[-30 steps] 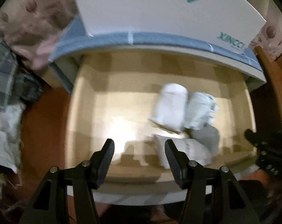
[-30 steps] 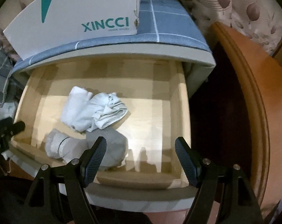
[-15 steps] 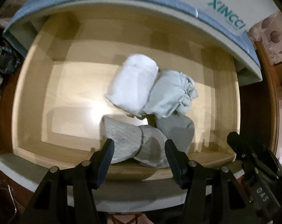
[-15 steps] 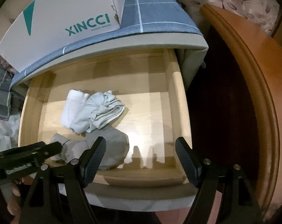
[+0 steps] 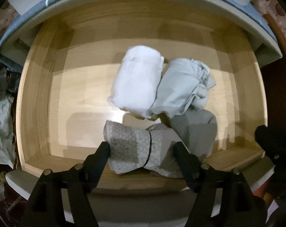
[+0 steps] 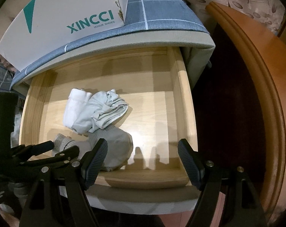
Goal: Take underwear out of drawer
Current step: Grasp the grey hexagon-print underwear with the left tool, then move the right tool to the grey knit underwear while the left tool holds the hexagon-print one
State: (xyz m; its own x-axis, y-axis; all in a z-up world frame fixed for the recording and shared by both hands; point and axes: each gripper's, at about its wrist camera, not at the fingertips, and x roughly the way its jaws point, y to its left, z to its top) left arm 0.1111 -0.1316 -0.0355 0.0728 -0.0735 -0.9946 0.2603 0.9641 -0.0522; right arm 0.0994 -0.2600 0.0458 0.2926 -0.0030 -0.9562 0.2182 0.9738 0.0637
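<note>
Pale wooden drawer [image 5: 38,98] is pulled out, four rolled underwear pieces clustered centre-right: white roll [image 5: 137,83] and light grey-green roll [image 5: 180,87] farther back, plain grey roll [image 5: 198,132] and hex-patterned grey roll [image 5: 131,147] near the front wall. Left gripper [image 5: 142,151] is the nearer tool, jaws apart and straddling the patterned roll, whose long axis runs left-right across the gap, so closing would likely pinch it end to end. Right gripper [image 6: 143,155] hangs spread wide and empty over bare drawer floor, right of the pile.
</note>
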